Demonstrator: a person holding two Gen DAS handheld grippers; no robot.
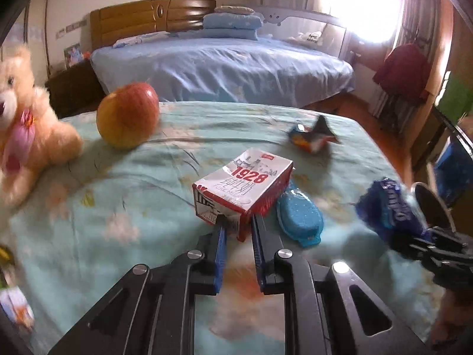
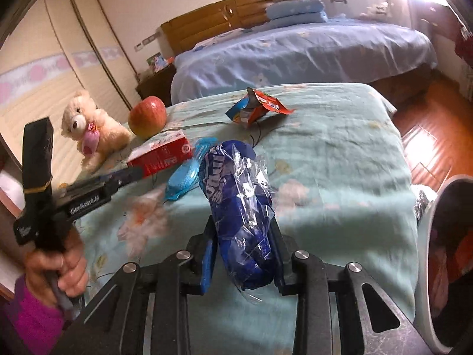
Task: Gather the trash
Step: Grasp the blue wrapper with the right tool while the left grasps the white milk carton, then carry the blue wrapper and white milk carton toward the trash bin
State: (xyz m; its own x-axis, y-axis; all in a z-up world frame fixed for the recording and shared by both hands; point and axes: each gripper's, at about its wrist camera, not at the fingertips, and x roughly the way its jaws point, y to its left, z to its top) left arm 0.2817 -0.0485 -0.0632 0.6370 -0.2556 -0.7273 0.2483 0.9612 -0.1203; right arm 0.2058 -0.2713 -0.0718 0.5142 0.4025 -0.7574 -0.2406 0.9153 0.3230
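A red and white milk carton [image 1: 245, 186] lies on the green floral cloth [image 1: 118, 207]. My left gripper [image 1: 239, 226] is shut on its near end, with a blue pad on each side. In the right wrist view the same gripper [image 2: 134, 174] reaches the carton [image 2: 165, 153] from the left. My right gripper [image 2: 242, 229] is shut on a crinkled blue plastic wrapper [image 2: 236, 195], which it holds above the cloth. That wrapper [image 1: 387, 207] shows at the right edge of the left wrist view. A crumpled red and blue snack wrapper [image 2: 254, 108] lies farther back.
An apple [image 1: 127, 115] and a teddy bear [image 1: 26, 118] sit at the back left. A blue plastic case [image 1: 298, 216] lies right beside the carton. A white bin with a dark liner [image 2: 428, 236] stands at the cloth's right edge. A blue bed [image 1: 221, 68] lies beyond.
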